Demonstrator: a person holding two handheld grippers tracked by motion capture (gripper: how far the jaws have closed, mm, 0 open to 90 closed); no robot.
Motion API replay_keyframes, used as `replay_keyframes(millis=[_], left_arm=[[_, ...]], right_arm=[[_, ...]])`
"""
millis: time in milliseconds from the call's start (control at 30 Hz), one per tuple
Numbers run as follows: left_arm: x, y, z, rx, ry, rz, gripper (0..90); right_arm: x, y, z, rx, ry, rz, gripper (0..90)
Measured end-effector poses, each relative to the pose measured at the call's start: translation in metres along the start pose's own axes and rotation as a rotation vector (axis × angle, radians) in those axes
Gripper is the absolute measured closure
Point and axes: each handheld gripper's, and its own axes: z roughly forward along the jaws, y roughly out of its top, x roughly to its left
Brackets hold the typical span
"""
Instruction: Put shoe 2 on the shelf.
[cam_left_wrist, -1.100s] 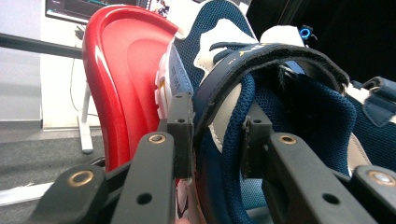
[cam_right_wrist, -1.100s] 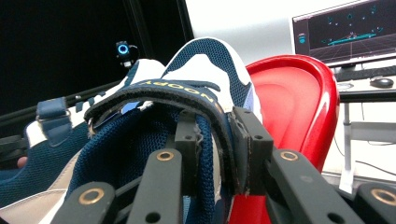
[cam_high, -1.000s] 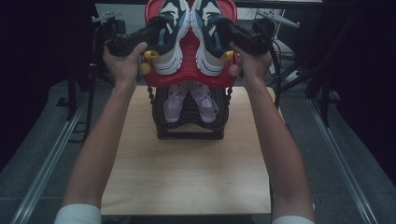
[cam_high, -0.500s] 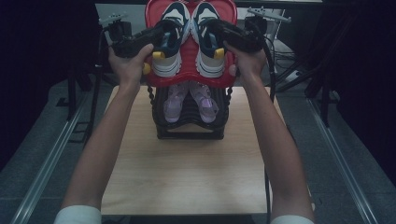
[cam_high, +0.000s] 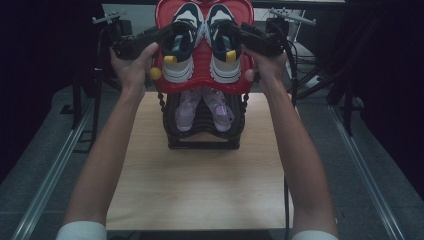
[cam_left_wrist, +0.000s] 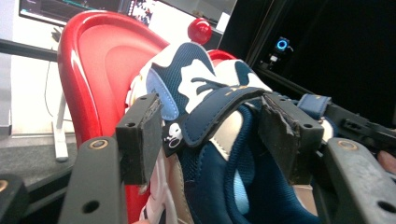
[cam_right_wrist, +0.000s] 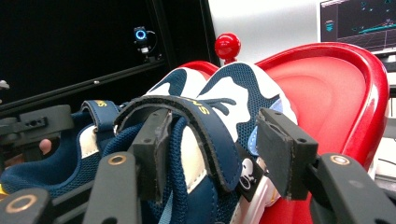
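- While we look from above, our left gripper (cam_high: 159, 36) reaches the left navy-and-white sneaker (cam_high: 181, 42) on the red tray (cam_high: 200, 62).
- Between its wide-set jaws sits that sneaker's strap (cam_left_wrist: 219, 109), with both pads just beside the shoe; we cannot tell whether they press it.
- Our right gripper (cam_high: 239, 31) meets the right sneaker (cam_high: 222, 42); its jaws straddle the strap (cam_right_wrist: 205, 126) and upper likewise, grip uncertain.
- Purple sandals (cam_high: 202, 107) rest on the black rack (cam_high: 202, 135) below.

A light wooden table (cam_high: 200, 185) is seen on a grey floor (cam_high: 380, 190). Metal rails (cam_high: 50, 170) are laid along both its sides. Beyond the table, dark curtains (cam_high: 45, 60) and a lit monitor (cam_right_wrist: 357, 23) are visible.
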Motion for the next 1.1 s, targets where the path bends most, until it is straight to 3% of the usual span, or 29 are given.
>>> replay_keyframes(millis=[200, 367, 700, 1100], left_arm=[[-0.001, 0.001, -0.005, 0.010, -0.004, 0.002, 39.6], [0.001, -0.001, -0.008, 0.015, -0.007, -0.002, 39.6], [0.002, -0.002, -0.017, 0.018, -0.012, -0.004, 40.2], [0.005, 0.002, -0.039, -0.001, -0.032, 0.006, 40.8]], right_arm=[[0.001, 0.001, 0.000, 0.008, -0.026, -0.008, 38.4], [0.000, 0.004, 0.001, 0.013, 0.010, 0.000, 33.1], [0.002, 0.007, -0.008, -0.009, 0.017, -0.010, 32.9], [-0.002, 0.006, -0.032, -0.043, 0.047, 0.033, 33.7]])
